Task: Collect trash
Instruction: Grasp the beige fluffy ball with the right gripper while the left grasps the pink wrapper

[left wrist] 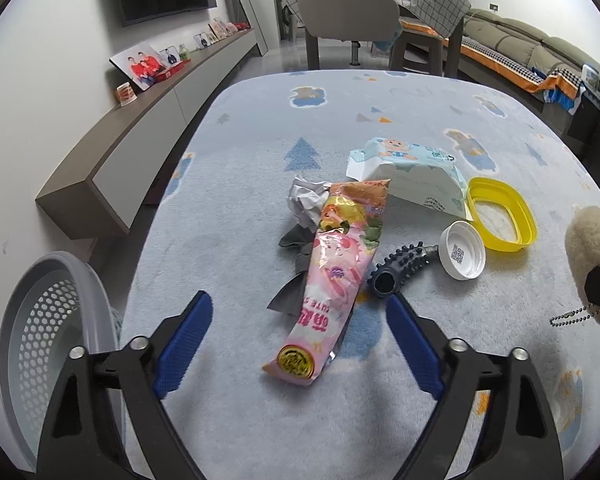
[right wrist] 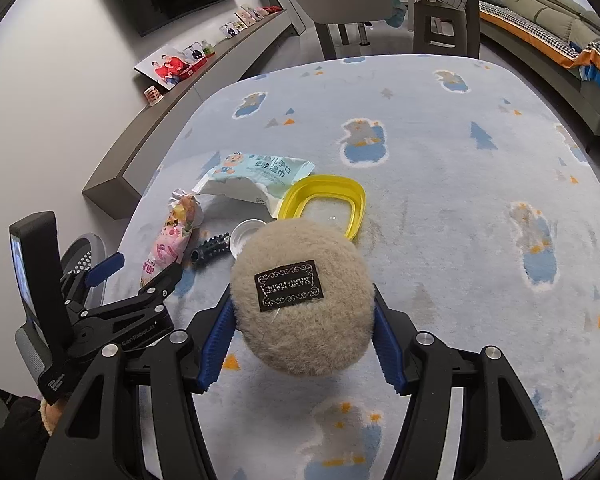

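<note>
On the pale blue plush table cover [left wrist: 240, 160] lies a pile of trash: a pink snack wrapper [left wrist: 332, 276], crumpled paper [left wrist: 306, 200], a grey scrap [left wrist: 296, 272], a wet-wipes pack [left wrist: 412, 176], a yellow lid ring [left wrist: 500, 212], a white cap [left wrist: 462, 256] and a dark spiky tube [left wrist: 400, 268]. My left gripper [left wrist: 300, 320] is open, its fingers either side of the wrapper's near end. My right gripper [right wrist: 304, 312] is shut on a beige fluffy ball [right wrist: 300, 300] with a black label, held above the table right of the pile.
A grey perforated bin [left wrist: 48, 328] stands at the table's left edge. A low wall shelf [left wrist: 140, 120] with photos runs along the left. A chair [left wrist: 348, 16] and another table stand behind, and a sofa [left wrist: 540, 40] is at the right.
</note>
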